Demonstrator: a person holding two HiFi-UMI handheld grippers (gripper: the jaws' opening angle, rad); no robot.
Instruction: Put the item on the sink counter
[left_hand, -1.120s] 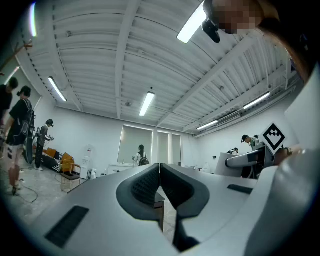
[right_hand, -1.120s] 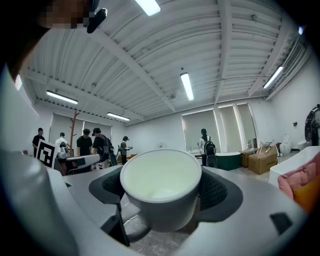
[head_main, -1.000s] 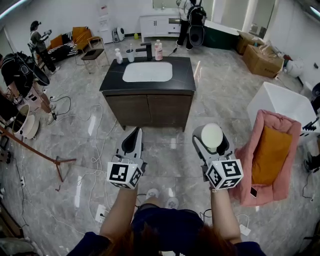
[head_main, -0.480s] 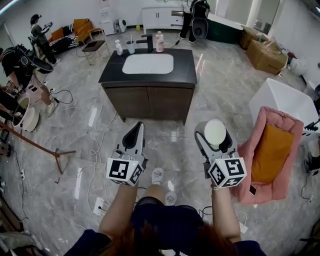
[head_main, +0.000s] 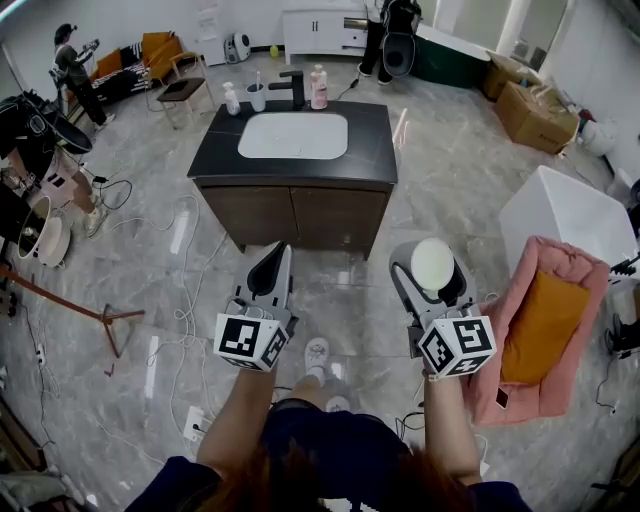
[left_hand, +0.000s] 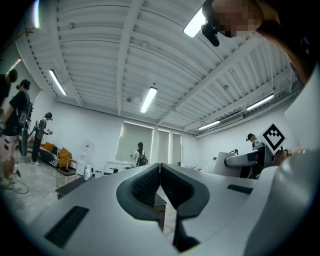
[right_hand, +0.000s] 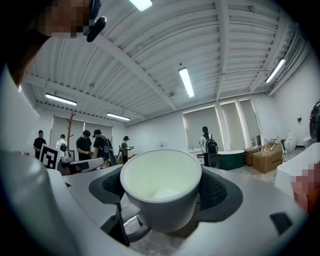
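Right tool (head_main: 428, 262) grips cup (right_hand: 161, 187); sink counter (head_main: 372, 150) ahead, bottles (head_main: 318, 88) on it.

Black counter (head_main: 372, 150) on a grey marble floor (head_main: 450, 190)
A white basin (head_main: 293, 135) is sunk in its top; along the far edge stand a spray bottle (head_main: 232, 99), a tumbler (head_main: 257, 98), a tap (head_main: 294, 88) and a pink bottle (head_main: 318, 87) (all upright). Loose cables (head_main: 186, 290) trail over the floor at left.
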